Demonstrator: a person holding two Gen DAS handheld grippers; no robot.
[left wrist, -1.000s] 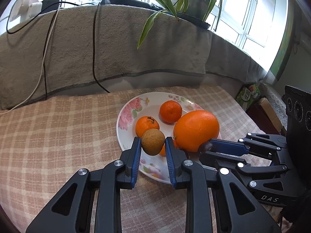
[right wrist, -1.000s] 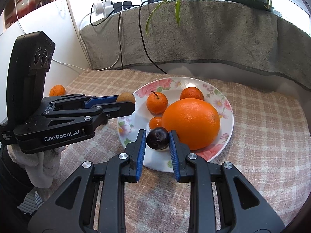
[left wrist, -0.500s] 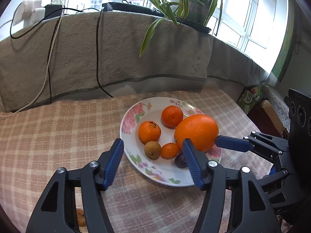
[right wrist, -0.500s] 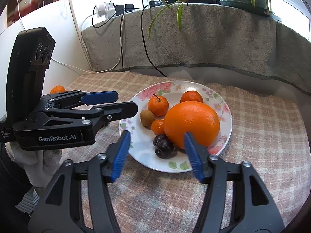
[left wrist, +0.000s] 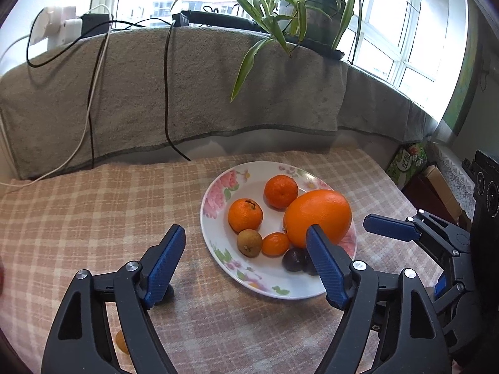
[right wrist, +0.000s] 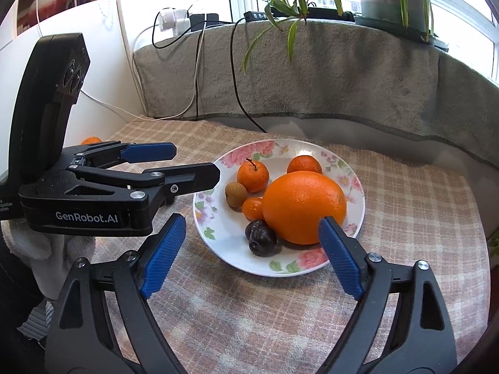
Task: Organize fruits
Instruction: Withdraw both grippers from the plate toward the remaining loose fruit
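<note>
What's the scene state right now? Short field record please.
surface: checked cloth
plate: floral, holds all fruit listed
big orange: right side of plate
mandarins: two at back, a smaller one in front
brown fruit: left of small mandarin
dark plums: front of plate
left hand-held gripper: open, empty
right hand-held gripper: open, empty

A white floral plate [right wrist: 354, 215] holds six fruits. The large orange [right wrist: 304, 207] sits at about 3 o'clock, touching a dark plum [right wrist: 261, 238] at 6 (its dimple faces the right wrist camera). A small tangerine [right wrist: 252, 208] lies at centre, a brown longan [right wrist: 236, 194] at 9, a stemmed mandarin [right wrist: 252, 176] at 11, another mandarin [right wrist: 304, 165] at 1. Off the plate, one stray mandarin [right wrist: 91, 140] rests well apart at 10.
</note>
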